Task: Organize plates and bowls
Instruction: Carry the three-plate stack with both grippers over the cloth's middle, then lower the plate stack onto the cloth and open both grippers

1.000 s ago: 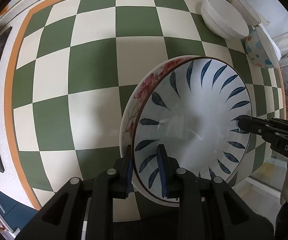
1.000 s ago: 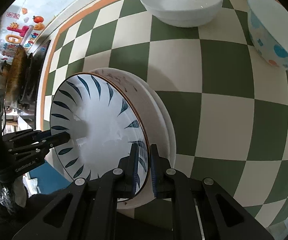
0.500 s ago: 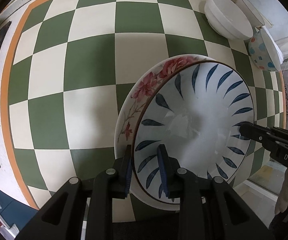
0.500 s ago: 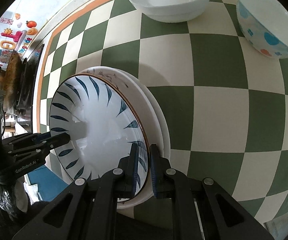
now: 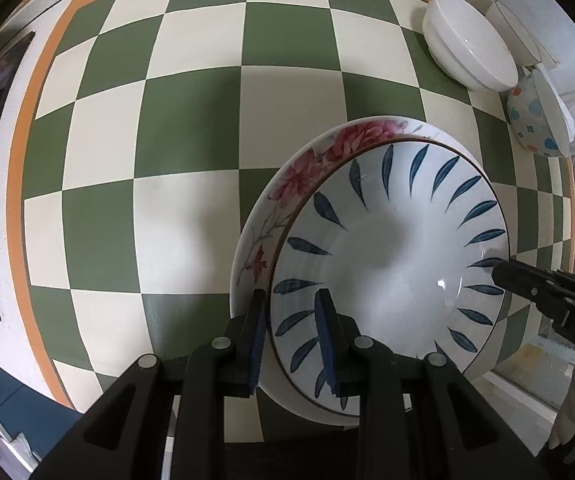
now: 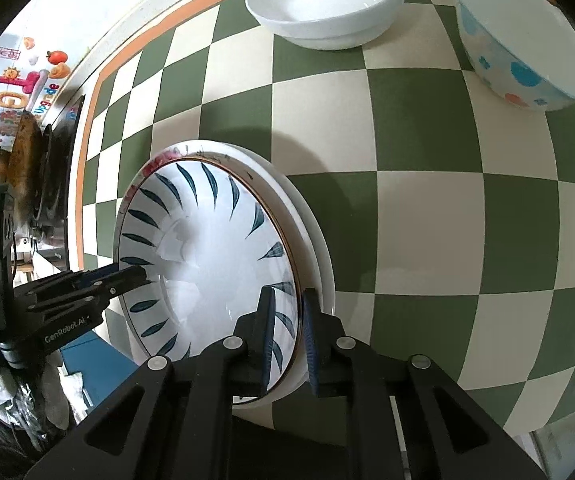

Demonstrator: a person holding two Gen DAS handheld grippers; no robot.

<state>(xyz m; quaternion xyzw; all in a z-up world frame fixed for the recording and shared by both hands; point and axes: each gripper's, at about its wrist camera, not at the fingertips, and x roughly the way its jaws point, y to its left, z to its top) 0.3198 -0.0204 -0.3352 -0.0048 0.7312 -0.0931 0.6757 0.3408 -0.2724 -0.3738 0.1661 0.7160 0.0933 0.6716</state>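
A white plate with blue leaf marks (image 5: 387, 264) lies on a larger floral plate (image 5: 307, 168) on the green-and-cream checked table (image 5: 191, 128). My left gripper (image 5: 291, 340) points straight down and is shut on the blue-leaf plate's near rim. It shows again in the right wrist view as the left gripper (image 6: 139, 276) at that plate's left side. My right gripper (image 6: 289, 328) straddles the opposite rim of the blue-leaf plate (image 6: 215, 248). Its jaws are opening, with the rim still between them and a sliver of gap at the outer pad.
A plain white bowl (image 5: 471, 52) and a polka-dot bowl (image 5: 535, 124) stand at the far right, with another white bowl (image 5: 515, 28) behind them. A stove with a pan (image 6: 27, 160) lies beyond the table's orange-edged left side. The table's near edge is just under the plates.
The right gripper's fingers have parted slightly around the plate rim. The blue-leaf plate sits a little lower and closer on the floral plate. The left gripper keeps its hold.
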